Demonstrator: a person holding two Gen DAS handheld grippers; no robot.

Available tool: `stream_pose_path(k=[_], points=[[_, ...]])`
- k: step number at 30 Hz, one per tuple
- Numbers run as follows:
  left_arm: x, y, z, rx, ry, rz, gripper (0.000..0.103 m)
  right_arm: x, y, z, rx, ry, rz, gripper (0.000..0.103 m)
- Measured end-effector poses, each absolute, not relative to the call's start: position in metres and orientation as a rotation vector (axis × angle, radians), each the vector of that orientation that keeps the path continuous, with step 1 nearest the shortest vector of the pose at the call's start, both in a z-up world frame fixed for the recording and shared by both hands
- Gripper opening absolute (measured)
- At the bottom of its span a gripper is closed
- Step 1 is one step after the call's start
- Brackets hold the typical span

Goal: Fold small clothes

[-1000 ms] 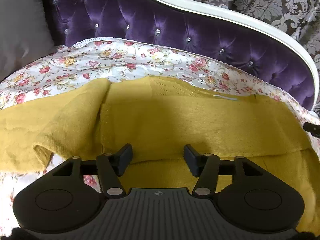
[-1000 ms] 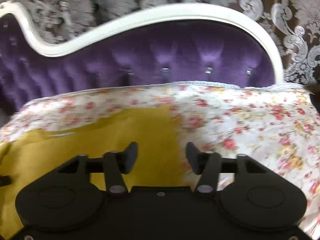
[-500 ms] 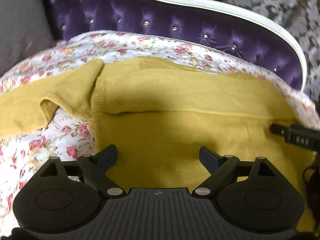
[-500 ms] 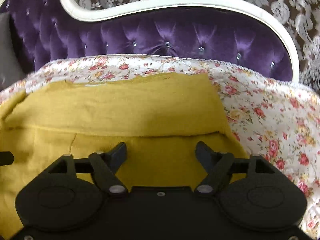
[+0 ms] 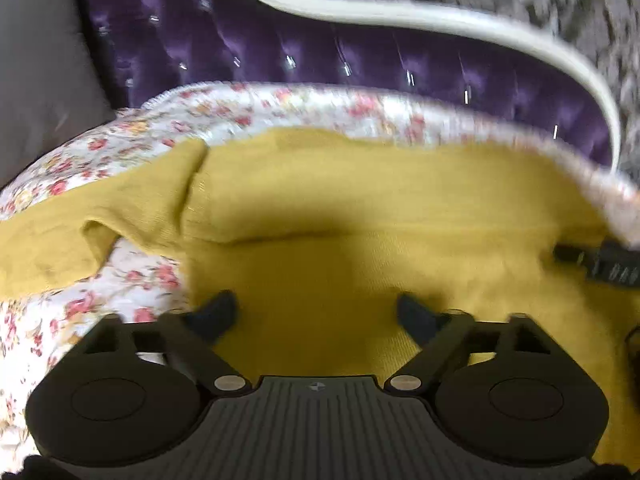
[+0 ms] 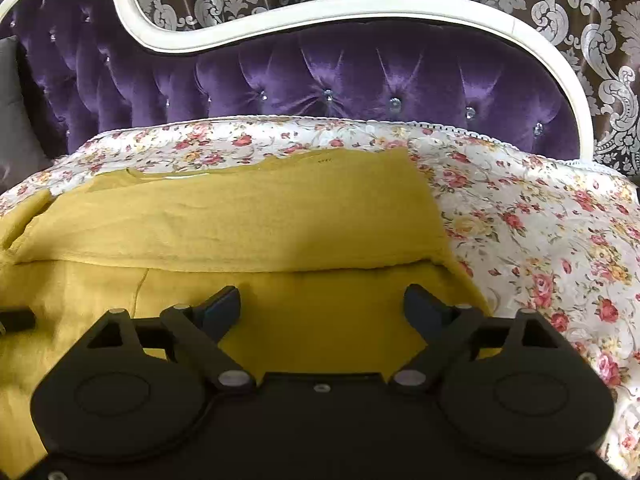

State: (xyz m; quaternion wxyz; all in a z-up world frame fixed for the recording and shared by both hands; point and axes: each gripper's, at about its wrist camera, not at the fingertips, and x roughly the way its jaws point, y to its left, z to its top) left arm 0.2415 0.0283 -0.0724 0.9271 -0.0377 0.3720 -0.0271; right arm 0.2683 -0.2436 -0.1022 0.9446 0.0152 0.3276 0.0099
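Note:
A mustard-yellow knit garment [image 5: 360,208] lies spread on the floral sheet, its far part folded over toward me with a fold edge running across [image 6: 240,224]. A sleeve sticks out to the left in the left wrist view [image 5: 48,248]. My left gripper [image 5: 316,316] is open and empty, hovering over the garment's near left part. My right gripper [image 6: 322,308] is open and empty over the garment's near right part. The right gripper's finger shows at the right edge of the left wrist view [image 5: 600,260].
The floral sheet [image 6: 540,220] covers a purple tufted sofa with a white frame [image 6: 360,76]. A grey cushion [image 5: 36,68] stands at the far left. Patterned wallpaper is behind. The sheet is bare to the right of the garment.
Both grippers opened wide and pulled back from the fold edge, leaving the folded-over part lying on the garment. The left view is blurred from motion.

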Motion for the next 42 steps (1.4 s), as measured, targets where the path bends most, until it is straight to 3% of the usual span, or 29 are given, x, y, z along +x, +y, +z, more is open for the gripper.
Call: stream_pose_path(k=[11, 25, 26, 28, 32, 35, 39, 40, 42], points=[[0.189, 0.185, -0.052, -0.436, 0.613, 0.176, 0.084, 0.268, -0.238, -0.104, 0.003, 0.672, 0.032, 0.095], [0.183, 0.298, -0.106, -0.744, 0.586, 0.424, 0.082, 0.268, -0.236, -0.105, -0.025, 0.669, 0.020, 0.095], [0.184, 0.302, -0.107, -0.761, 0.574, 0.428, 0.080, 0.268, -0.236, -0.105, -0.028, 0.669, 0.018, 0.095], [0.187, 0.307, -0.105, -0.780, 0.547, 0.442, 0.057, 0.269, -0.234, -0.105, -0.035, 0.671, 0.015, 0.095], [0.194, 0.316, -0.097, -0.791, 0.526, 0.467, 0.053, 0.269, -0.234, -0.105, -0.037, 0.672, 0.015, 0.095], [0.191, 0.318, -0.097, -0.814, 0.542, 0.531, 0.029, 0.269, -0.234, -0.105, -0.035, 0.671, 0.016, 0.095], [0.179, 0.313, -0.087, -0.782, 0.499, 0.541, 0.026, 0.269, -0.236, -0.105, -0.026, 0.670, 0.024, 0.096], [0.180, 0.311, -0.083, -0.753, 0.493, 0.537, 0.019, 0.269, -0.237, -0.106, -0.024, 0.669, 0.025, 0.096], [0.180, 0.308, -0.074, -0.725, 0.472, 0.545, 0.015, 0.269, -0.237, -0.106, -0.022, 0.668, 0.027, 0.096]])
